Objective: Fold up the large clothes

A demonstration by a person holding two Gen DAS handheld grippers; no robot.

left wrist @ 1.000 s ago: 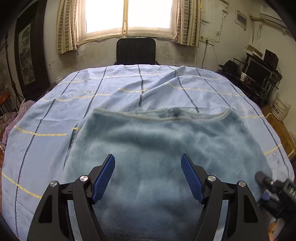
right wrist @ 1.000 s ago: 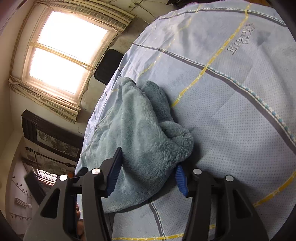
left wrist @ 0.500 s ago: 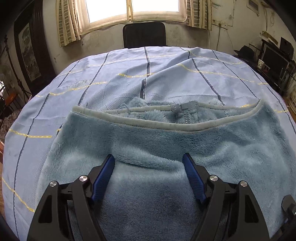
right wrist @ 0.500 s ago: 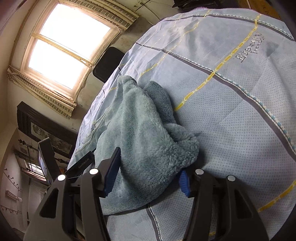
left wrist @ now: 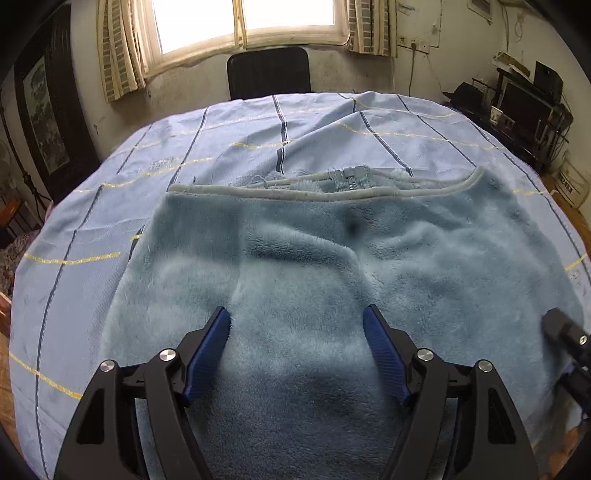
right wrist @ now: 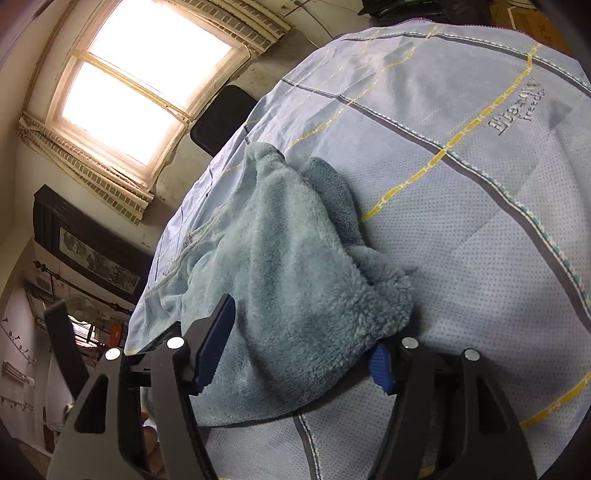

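fleece laid flat, both grippers wide open

the fleece point(left wrist: 332, 280) is seen spread across the checked sheet point(left wrist: 92, 229), and the picture is a steadier one than a second ago. back then the far hem was bunched and blurred; half a second ago it was drawn close under the left camera; now the piped hem point(left wrist: 332, 192) is laid out in a clean line farther off, with a zip point(left wrist: 351, 177) showing just behind it. the cloth appears to have been let go and allowed to settle.

the left gripper point(left wrist: 297, 354) is held just above the near part of the fleece, jaws spread wide, nothing pinched between them. whether the pads touch the pile cannot be told.

on the other side, the right gripper point(right wrist: 303, 347) is set around a lumpy corner point(right wrist: 369, 302) of the fleece, jaws wide too. the cloth lies between them but is not clamped. that lump has barely moved across the three moments.

a chair point(left wrist: 267, 72) is parked beyond the sheet, under the window point(left wrist: 243, 22).

the reading: one fold seems placed, the right-hand corner is still heaped, and a fresh grip is likely needed there before the next fold is made.
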